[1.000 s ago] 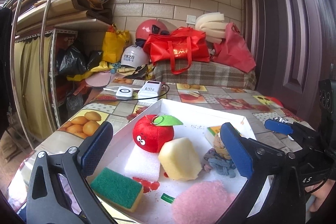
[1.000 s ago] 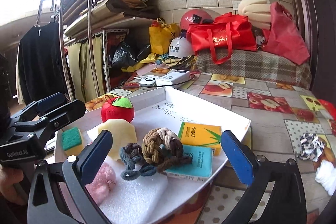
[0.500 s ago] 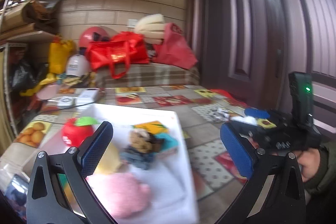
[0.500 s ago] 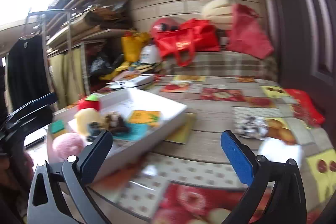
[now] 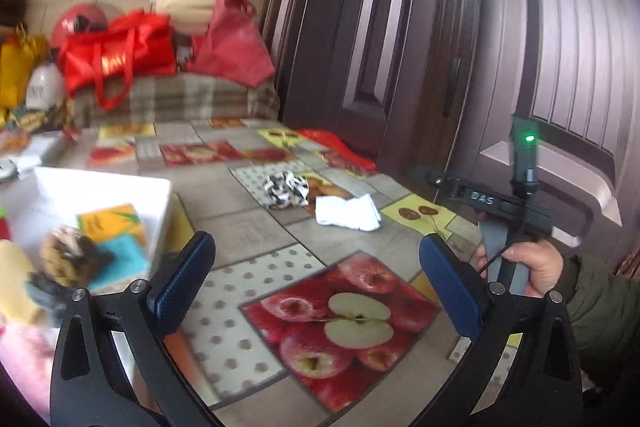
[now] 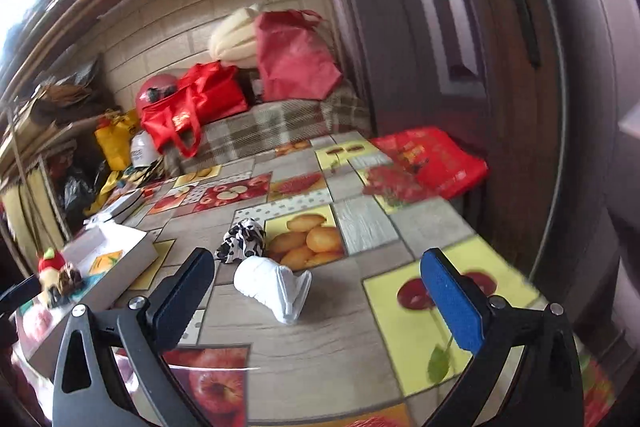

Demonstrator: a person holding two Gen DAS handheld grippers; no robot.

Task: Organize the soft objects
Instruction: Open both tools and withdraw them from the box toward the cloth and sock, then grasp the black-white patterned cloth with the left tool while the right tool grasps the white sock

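Both grippers wide open, empty: left gripper [image 5: 316, 281] near the white tray [image 5: 120, 187]; right gripper [image 6: 320, 281] above the tablecloth [image 6: 360, 227]. White sock [image 6: 276, 285] beside black-and-white scrunchie [image 6: 242, 239], right of tray.

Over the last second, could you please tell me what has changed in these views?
Both tools swung right, away from the white tray and toward the white cloth and black-and-white scrunchie lying on the table. The left tool and right tool took hold of nothing; both remain open and empty. Tray contents look undisturbed.
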